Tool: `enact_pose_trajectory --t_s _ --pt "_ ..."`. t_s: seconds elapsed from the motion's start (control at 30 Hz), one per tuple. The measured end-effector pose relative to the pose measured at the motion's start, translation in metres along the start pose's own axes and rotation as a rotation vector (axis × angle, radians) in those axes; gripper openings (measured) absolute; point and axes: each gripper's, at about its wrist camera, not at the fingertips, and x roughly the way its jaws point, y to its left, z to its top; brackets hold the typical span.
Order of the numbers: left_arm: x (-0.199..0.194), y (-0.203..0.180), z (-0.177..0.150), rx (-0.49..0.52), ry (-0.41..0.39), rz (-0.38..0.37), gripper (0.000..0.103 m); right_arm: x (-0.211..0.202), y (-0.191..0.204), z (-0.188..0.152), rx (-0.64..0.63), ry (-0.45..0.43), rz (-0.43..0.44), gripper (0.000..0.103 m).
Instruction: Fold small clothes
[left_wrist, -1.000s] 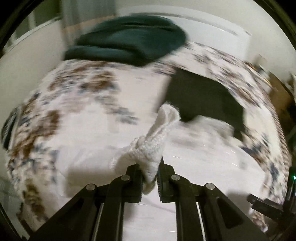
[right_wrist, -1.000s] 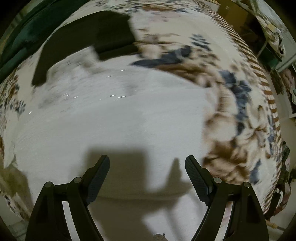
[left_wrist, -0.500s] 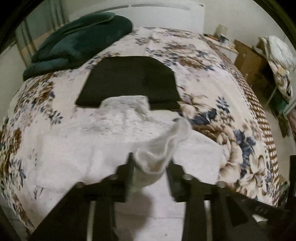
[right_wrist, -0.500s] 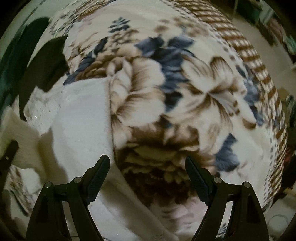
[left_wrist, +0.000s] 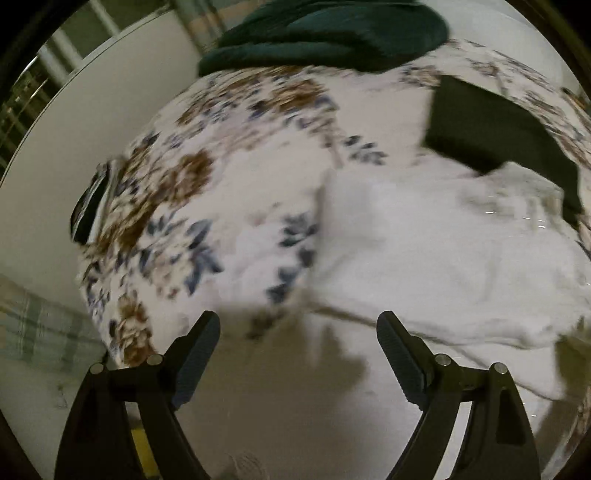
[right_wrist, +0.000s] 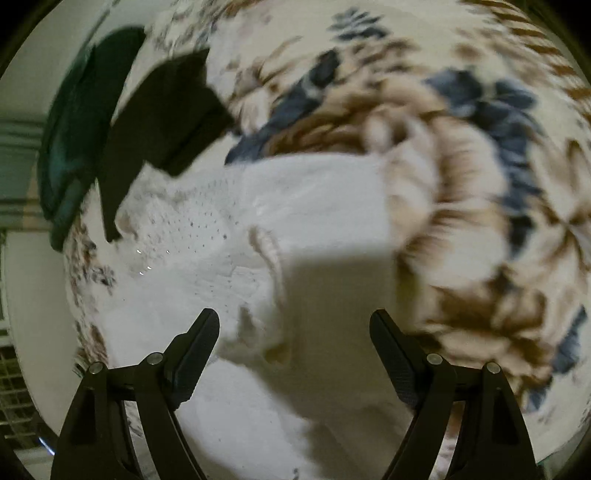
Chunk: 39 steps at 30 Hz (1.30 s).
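A white knitted garment (left_wrist: 443, 251) lies spread on a floral bedspread (left_wrist: 192, 206); its lacy collar part (right_wrist: 177, 229) and a folded-over sleeve (right_wrist: 269, 280) show in the right wrist view. My left gripper (left_wrist: 297, 343) hangs above the garment's left edge, its jaws opening wide with nothing between them. My right gripper (right_wrist: 293, 341) hovers over the garment near the sleeve. Its jaws are closing slightly but stand wide, and the pads press on nothing. A black folded cloth (left_wrist: 491, 133) lies just beyond the white garment, partly under it.
A dark green blanket (left_wrist: 325, 33) is bunched at the far end of the bed, also seen as the green blanket (right_wrist: 74, 147) at left. A white wall (left_wrist: 92, 110) runs along the bed's left side. The floral bedspread (right_wrist: 480, 184) stretches away to the right.
My left gripper has let go of the white sleeve, opened wide and swung left over the garment's edge. My right gripper has shifted back over the white garment.
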Motion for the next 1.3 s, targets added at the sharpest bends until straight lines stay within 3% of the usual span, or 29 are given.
enact_pose_trajectory --t_s 0.1,0.13,0.3,0.57,0.67,0.77,0.87,1.03,1.13,1.2,1.3 --pt "0.007 0.009 0.0 -0.024 0.009 0.011 0.087 0.01 0.023 -0.003 -0.09 -0.017 -0.084 0.01" --pt "0.009 0.01 0.002 -0.033 0.009 0.014 0.087 0.005 0.029 -0.006 -0.109 -0.046 -0.095 0.009" --pt "0.019 0.021 0.028 -0.084 -0.015 -0.01 0.087 -0.036 0.025 -0.016 -0.1 -0.131 -0.143 0.008" --pt "0.07 -0.001 0.064 0.01 -0.016 -0.006 0.087 -0.03 -0.026 -0.011 -0.028 -0.037 -0.233 0.009" --pt "0.085 -0.01 0.066 0.061 0.01 -0.002 0.087 -0.028 -0.033 -0.007 0.009 -0.005 -0.26 0.022" --pt "0.07 -0.013 0.065 0.088 -0.029 -0.033 0.087 -0.055 -0.031 -0.011 0.033 -0.098 -0.227 0.036" --pt "0.057 -0.023 0.06 0.13 -0.042 -0.061 0.087 -0.064 -0.01 -0.02 -0.035 -0.147 -0.188 0.045" --pt "0.08 -0.05 0.047 0.241 -0.003 -0.045 0.087 -0.022 0.042 -0.041 -0.241 -0.096 -0.193 0.046" --pt "0.1 -0.049 0.044 0.267 0.051 -0.02 0.087 0.017 0.063 -0.061 -0.372 -0.01 -0.316 0.046" --pt "0.103 -0.037 0.044 0.246 0.065 -0.047 0.087 0.033 0.062 -0.076 -0.451 0.041 -0.434 0.046" --pt "0.103 -0.024 0.042 0.225 0.092 -0.08 0.087 0.025 0.044 -0.089 -0.42 0.072 -0.434 0.046"
